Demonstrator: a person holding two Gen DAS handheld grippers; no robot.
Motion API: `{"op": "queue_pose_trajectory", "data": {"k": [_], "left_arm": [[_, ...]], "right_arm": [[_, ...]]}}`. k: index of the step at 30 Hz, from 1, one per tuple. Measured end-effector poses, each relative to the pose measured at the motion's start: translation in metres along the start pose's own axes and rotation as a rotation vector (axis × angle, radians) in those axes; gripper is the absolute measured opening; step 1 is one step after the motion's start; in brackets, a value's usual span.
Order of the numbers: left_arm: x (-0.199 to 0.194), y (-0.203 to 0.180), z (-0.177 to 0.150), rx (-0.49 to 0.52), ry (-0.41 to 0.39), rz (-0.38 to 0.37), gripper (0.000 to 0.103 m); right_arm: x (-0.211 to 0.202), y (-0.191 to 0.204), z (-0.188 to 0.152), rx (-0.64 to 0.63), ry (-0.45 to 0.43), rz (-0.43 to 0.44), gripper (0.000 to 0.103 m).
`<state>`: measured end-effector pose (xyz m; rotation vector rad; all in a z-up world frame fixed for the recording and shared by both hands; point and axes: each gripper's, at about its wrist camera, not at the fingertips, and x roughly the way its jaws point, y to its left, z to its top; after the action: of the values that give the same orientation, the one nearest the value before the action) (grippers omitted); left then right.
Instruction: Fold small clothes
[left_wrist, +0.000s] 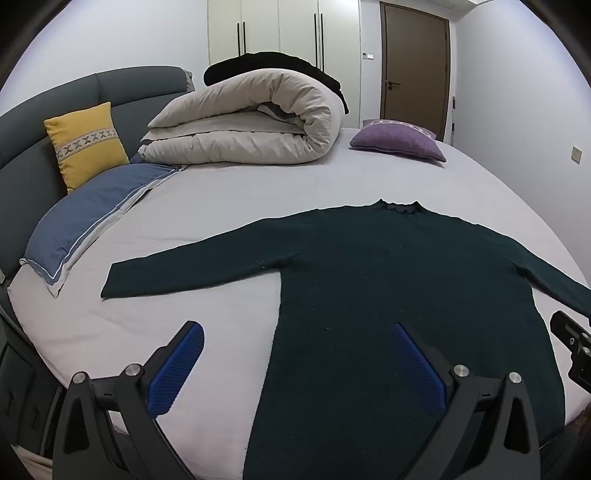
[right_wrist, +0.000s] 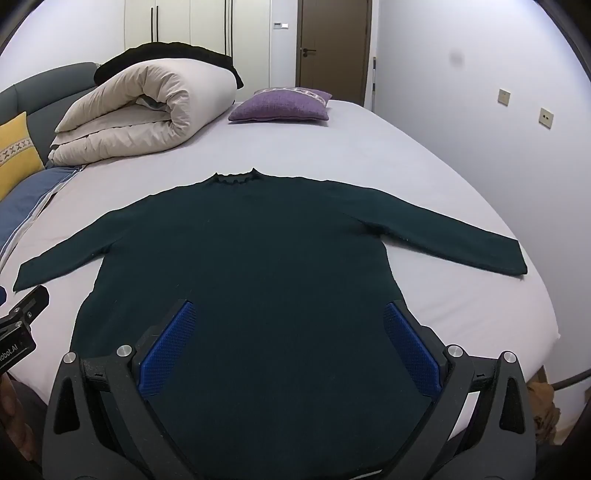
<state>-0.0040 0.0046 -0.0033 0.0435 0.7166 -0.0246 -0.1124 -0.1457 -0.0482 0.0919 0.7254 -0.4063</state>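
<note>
A dark green long-sleeved sweater (left_wrist: 388, 273) (right_wrist: 258, 243) lies flat on the pale bed sheet (left_wrist: 229, 184), sleeves spread to both sides, collar pointing away. My left gripper (left_wrist: 299, 328) hovers open above the sweater's lower left edge, its blue pads wide apart with nothing between them. My right gripper (right_wrist: 290, 308) hovers open over the sweater's lower body, also holding nothing. Part of the right gripper's body (left_wrist: 572, 343) shows at the right edge of the left wrist view; the left gripper's body (right_wrist: 22, 321) shows at the left edge of the right wrist view.
A rolled beige duvet (left_wrist: 251, 118) with a black garment on top lies at the bed's far left. A purple cushion (left_wrist: 399, 142), a yellow cushion (left_wrist: 86, 144) and a blue pillow (left_wrist: 85, 221) rest near the grey headboard (left_wrist: 133, 85). Wardrobe and brown door (left_wrist: 413, 62) stand behind.
</note>
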Motion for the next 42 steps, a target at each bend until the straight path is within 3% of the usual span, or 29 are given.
{"op": "queue_pose_trajectory", "data": {"k": [42], "left_arm": [[-0.003, 0.0038, 0.003, -0.013, 0.0, -0.009, 0.103]], "right_arm": [[0.0006, -0.0014, -0.0035, 0.004, 0.012, 0.013, 0.103]]}}
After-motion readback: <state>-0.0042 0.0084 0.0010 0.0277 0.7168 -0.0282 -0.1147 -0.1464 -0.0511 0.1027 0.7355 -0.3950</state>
